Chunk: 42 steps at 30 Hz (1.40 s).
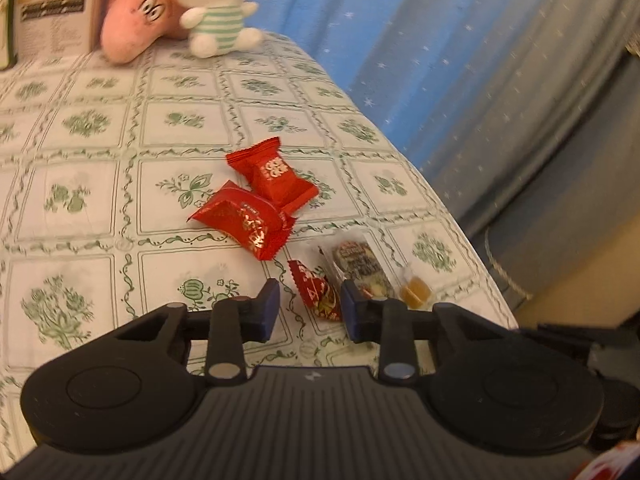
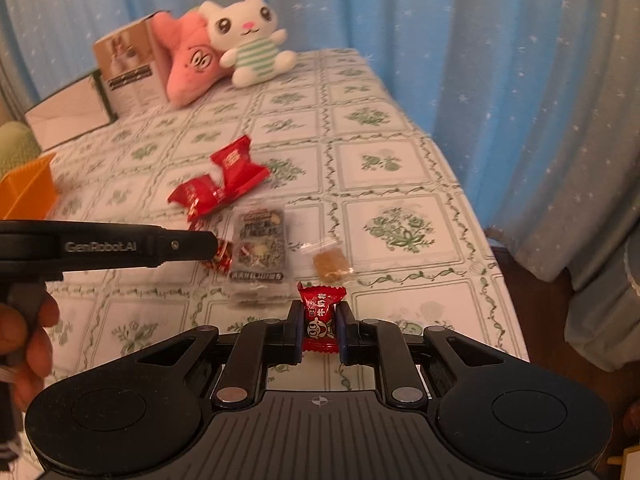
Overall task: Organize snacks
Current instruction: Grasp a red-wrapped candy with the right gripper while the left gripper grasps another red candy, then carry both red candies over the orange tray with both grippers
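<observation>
1. We see the right hand-held gripper (image 2: 319, 330) pitched down twd the surface (image 2: 400, 184), jaws closed tight on a small red candy (image 2: 320, 318); the wrapper stands upright between the pads, its top twist poking above them.
2. The left hand-held gripper (image 1: 310, 306) also angles down, low over the near edge of the surface. Jaws partly open w/ a gap; a red twist-wrapped candy (image 1: 316, 290) lies between the fingertips. We see no pad pressing it, so no grip.
3. From the right wrist view the left hand-held gripper comes in side-on from the left, its tip at that same candy; a person's fingers (image 2: 28, 336) wrap its handle lower left.
4. Just right of that candy: a clear snack pack (image 1: 358, 264), then a small amber candy (image 1: 416, 292) in clear wrap.
5. Two bigger red packets (image 1: 256, 196) overlap further back, mid-surface.
6. Orange bin (image 2: 28, 188) sits at the left edge in the right wrist view.
7. Far end: a white bunny plush (image 2: 252, 36), a pink plush (image 2: 192, 68) and a box (image 2: 128, 64), w/ blue curtain (image 2: 500, 60) behind.
</observation>
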Each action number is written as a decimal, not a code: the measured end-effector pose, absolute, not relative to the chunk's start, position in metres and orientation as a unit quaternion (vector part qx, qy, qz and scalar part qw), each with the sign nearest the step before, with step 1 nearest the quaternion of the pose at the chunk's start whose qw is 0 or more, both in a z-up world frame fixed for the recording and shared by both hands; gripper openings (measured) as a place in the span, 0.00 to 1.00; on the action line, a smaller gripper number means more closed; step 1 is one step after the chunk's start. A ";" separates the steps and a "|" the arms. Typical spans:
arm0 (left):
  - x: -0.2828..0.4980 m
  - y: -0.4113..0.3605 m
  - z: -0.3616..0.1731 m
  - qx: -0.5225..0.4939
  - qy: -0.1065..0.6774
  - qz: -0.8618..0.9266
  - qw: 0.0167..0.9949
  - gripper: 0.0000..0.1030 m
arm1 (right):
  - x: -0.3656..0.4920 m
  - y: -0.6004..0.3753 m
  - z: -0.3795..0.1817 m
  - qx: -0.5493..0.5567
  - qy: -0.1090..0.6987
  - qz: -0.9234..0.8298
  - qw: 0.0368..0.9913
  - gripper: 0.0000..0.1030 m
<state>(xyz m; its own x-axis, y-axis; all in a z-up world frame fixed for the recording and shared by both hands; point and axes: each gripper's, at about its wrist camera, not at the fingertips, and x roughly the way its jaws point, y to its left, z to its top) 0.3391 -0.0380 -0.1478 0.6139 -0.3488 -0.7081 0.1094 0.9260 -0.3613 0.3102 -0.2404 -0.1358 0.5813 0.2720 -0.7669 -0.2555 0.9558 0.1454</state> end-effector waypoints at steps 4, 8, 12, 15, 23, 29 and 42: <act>0.345 -0.038 -0.154 -0.168 0.425 -0.127 0.881 0.19 | 0.310 -0.239 -0.135 0.012 0.430 0.146 0.891 0.16; 0.342 -0.036 -0.155 -0.174 0.429 -0.129 0.877 0.13 | 0.310 -0.238 -0.134 0.014 0.431 0.145 0.891 0.16; 0.326 -0.027 -0.147 -0.164 0.425 -0.126 0.881 0.12 | 0.308 -0.234 -0.128 0.013 0.424 0.146 0.894 0.16; 0.309 -0.014 -0.137 -0.145 0.419 -0.119 0.888 0.12 | 0.305 -0.227 -0.121 0.011 0.417 0.151 0.896 0.16; 0.254 0.029 -0.110 -0.102 0.407 -0.081 0.904 0.12 | 0.290 -0.189 -0.097 0.005 0.405 0.183 0.896 0.16; 0.214 0.056 -0.083 -0.092 0.395 -0.054 0.913 0.12 | 0.262 -0.155 -0.078 0.002 0.401 0.205 0.893 0.16; 0.129 0.096 -0.027 -0.084 0.360 -0.019 0.929 0.12 | 0.179 -0.105 -0.046 -0.006 0.398 0.231 0.888 0.16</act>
